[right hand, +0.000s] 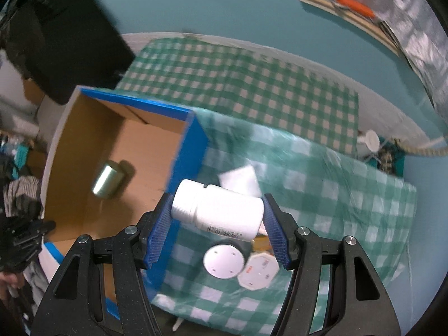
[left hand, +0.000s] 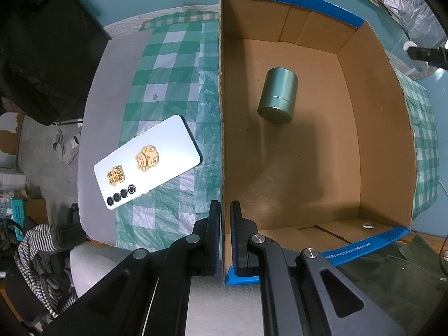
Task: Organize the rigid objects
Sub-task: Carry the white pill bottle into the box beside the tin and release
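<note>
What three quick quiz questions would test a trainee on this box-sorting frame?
1. True or false: the left tongs are clamped on the wall of the cardboard box.
2. Multiple choice: what do the right tongs hold? A) green tin B) white pill bottle C) smartphone
3. Fill in: the only item lying inside the box is the ____.

Key
1. True: the jaws straddle the wall, shut on it.
2. B: the white pill bottle sits sideways between the pads, while the smartphone lies outside on the checked cloth.
3. green tin, lying on its side.
</note>
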`<state>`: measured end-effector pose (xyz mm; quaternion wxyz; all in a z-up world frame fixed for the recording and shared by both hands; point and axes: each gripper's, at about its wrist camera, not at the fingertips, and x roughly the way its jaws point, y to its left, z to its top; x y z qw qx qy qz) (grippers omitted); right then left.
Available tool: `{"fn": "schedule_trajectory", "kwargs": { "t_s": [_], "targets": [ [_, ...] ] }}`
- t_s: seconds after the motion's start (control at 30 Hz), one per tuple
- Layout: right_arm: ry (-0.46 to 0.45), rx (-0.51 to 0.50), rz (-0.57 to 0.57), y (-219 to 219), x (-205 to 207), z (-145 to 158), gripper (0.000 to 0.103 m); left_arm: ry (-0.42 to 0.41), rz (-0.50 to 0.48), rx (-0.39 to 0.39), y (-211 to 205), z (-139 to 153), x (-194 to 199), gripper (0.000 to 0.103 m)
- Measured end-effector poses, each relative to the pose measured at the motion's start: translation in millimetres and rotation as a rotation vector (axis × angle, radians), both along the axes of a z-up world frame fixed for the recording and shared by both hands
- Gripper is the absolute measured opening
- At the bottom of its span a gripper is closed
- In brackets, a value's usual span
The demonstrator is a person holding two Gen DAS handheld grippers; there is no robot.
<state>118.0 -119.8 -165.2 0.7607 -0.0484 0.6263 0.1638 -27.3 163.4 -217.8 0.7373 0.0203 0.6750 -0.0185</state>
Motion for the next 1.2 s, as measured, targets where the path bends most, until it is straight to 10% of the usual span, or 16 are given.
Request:
{"fn": "schedule_trajectory", "kwargs": {
  "t_s": [0.63,1.2],
  "targets": [
    [-0.010,-0.052,0.298,107.4,-4.3,-16.1,0.064,-0.001,-0.002,-0.006,3.3,-1.4,-4.4,0.007],
    [0.025,-0.083,0.347,122.1,-3.1,-41.8,0.064,0.006,0.004,-0.012,5.0,-3.2,-2.5,0.007]
  ]
}}
